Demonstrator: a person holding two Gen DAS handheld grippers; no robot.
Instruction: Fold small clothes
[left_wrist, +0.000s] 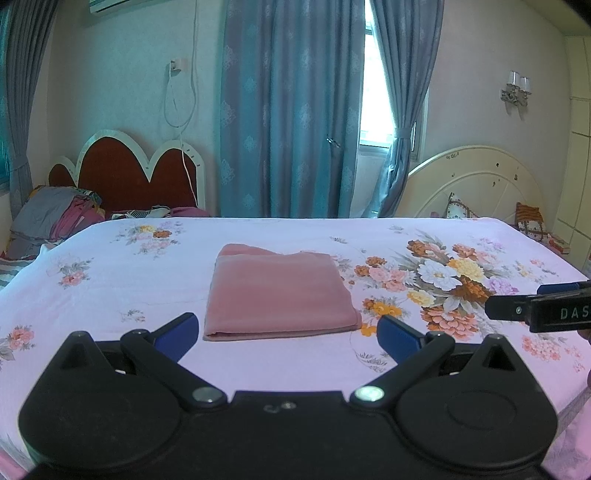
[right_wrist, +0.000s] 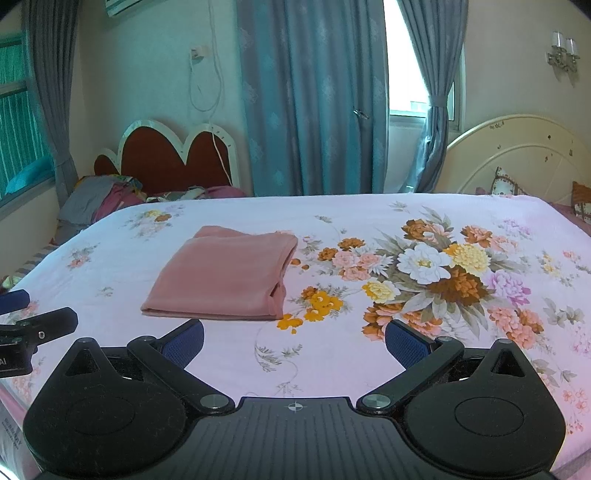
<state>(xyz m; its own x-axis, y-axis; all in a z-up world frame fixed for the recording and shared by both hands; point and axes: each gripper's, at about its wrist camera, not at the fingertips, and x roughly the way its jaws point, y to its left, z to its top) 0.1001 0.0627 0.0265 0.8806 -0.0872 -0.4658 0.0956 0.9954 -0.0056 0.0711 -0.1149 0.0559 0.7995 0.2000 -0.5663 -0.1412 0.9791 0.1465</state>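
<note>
1. Nearest, at the bottom of the frame, the left hand-held gripper is released, blue pads spread wide, empty.
2. Likewise the right hand-held gripper is spread apart, grasping nothing.
3. Beyond, mid-frame, the folded pink garment lies flat on the floral bed.
4. Blue curtains hang at the top.

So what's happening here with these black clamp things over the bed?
A person holds a two-finger gripper in each hand to fold small clothes. The left gripper and the right gripper are both open and holding nothing, hovering at the near edge of the floral bedsheet. In front of them a pink garment lies folded into a neat rectangle on the sheet, and neither gripper touches it.
</note>
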